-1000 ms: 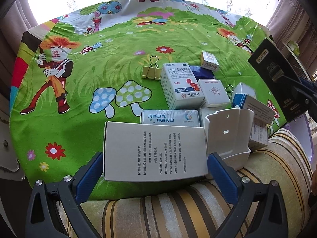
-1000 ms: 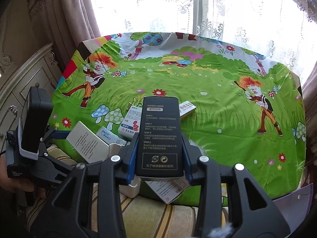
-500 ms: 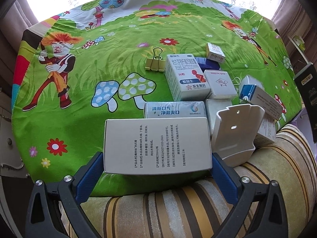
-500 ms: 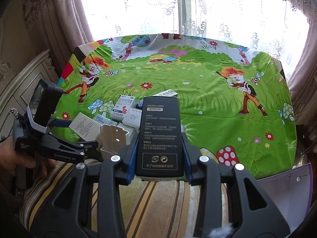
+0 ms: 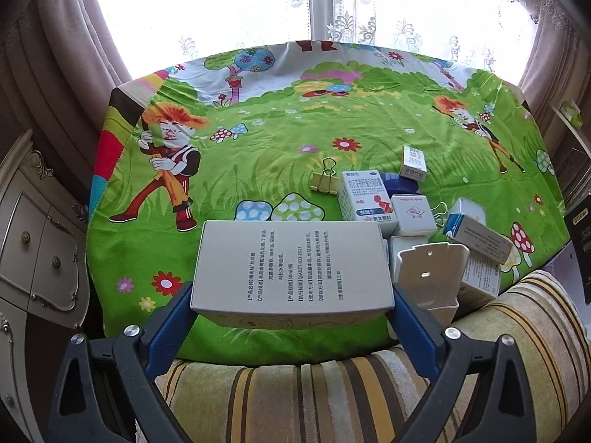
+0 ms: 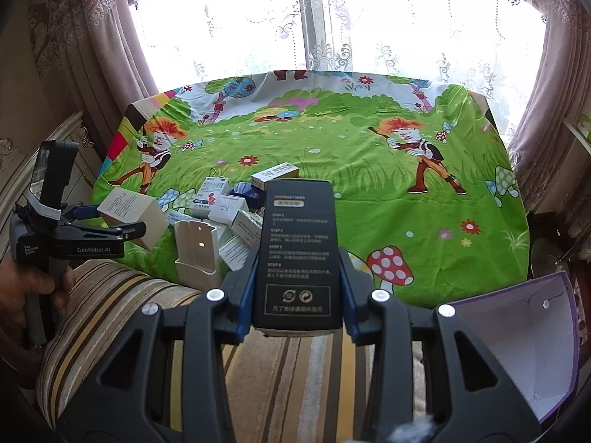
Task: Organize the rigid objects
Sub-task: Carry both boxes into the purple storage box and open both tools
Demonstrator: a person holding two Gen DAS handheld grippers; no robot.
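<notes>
My left gripper is shut on a large grey box with printed text and holds it above the near edge of the green cartoon tablecloth. It also shows in the right wrist view. My right gripper is shut on a black box with white instructions, held up over the striped cushion. A cluster of small medicine boxes and a white plastic holder lies on the cloth to the right of the grey box.
A yellow binder clip lies behind the cluster. A white-and-purple open box sits at lower right. A white cabinet stands left of the table. Curtains and a window are behind.
Both grippers have lifted and pulled back from the table with their boxes held. The black box has left the left wrist view's right side.
</notes>
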